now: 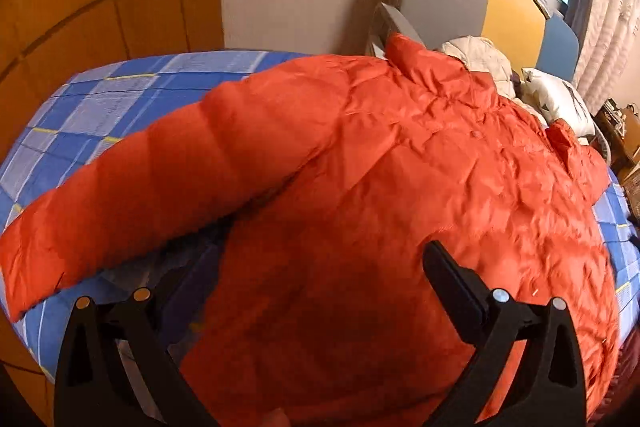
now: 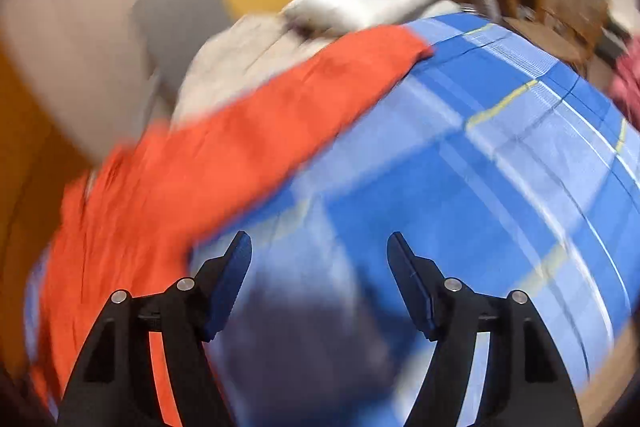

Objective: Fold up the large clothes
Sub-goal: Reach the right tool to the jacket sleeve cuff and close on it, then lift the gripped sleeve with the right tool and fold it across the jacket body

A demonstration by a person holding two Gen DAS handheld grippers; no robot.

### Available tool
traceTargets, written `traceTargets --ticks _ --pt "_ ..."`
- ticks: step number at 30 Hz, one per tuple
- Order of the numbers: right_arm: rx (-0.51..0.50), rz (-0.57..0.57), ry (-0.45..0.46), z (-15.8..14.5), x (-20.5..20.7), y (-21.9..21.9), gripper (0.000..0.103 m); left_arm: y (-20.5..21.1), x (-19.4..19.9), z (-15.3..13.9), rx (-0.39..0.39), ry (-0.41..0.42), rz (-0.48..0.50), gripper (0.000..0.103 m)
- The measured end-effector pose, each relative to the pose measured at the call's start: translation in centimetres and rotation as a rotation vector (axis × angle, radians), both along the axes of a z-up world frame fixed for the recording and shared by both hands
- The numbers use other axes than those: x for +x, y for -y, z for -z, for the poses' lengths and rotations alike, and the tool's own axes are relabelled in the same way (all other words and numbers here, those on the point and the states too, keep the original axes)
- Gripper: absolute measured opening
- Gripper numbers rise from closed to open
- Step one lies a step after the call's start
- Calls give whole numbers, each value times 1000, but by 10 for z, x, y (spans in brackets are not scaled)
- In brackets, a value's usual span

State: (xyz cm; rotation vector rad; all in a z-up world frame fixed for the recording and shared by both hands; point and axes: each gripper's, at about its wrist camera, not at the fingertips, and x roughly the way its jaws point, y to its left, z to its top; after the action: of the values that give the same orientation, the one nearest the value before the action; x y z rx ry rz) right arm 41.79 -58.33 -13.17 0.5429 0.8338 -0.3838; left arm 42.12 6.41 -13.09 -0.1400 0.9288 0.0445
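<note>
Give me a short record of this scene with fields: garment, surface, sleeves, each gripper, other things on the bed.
garment: orange puffer jacket, spread out, not yet folded
surface: bed with blue checked sheet
sleeves: one sleeve stretched out to the left in the left wrist view; the other sleeve reaches toward the pillow in the right wrist view
left gripper: open, jacket fabric between its fingers, not pressed
right gripper: open, over the sheet, holding nothing
other things: white pillow, beige garment near the headboard
</note>
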Motion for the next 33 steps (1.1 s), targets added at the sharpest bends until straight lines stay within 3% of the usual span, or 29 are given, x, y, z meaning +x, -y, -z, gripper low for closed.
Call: traceTargets --ticks 3,5,15,16,19,21,23,33 --pt "102 147 22 15 46 54 63 12 8 -12 15 -18 -13 101" --pt "111 224 23 22 74 79 63 18 11 -17 4 -36 -17 101" --pt "141 384 25 50 119 122 63 38 10 -15 26 -24 -27 101" --pt "141 392 38 53 120 125 61 39 8 -12 27 -23 -26 101" --pt "108 391 46 55 122 130 39 42 4 -8 51 -8 -23 101" --pt "102 368 41 56 122 133 21 44 -1 -7 51 12 -26 101" --pt "74 357 45 53 115 132 13 45 -4 -7 46 24 -31 101" --pt "60 435 23 48 40 147 7 67 -4 1 35 14 -13 101"
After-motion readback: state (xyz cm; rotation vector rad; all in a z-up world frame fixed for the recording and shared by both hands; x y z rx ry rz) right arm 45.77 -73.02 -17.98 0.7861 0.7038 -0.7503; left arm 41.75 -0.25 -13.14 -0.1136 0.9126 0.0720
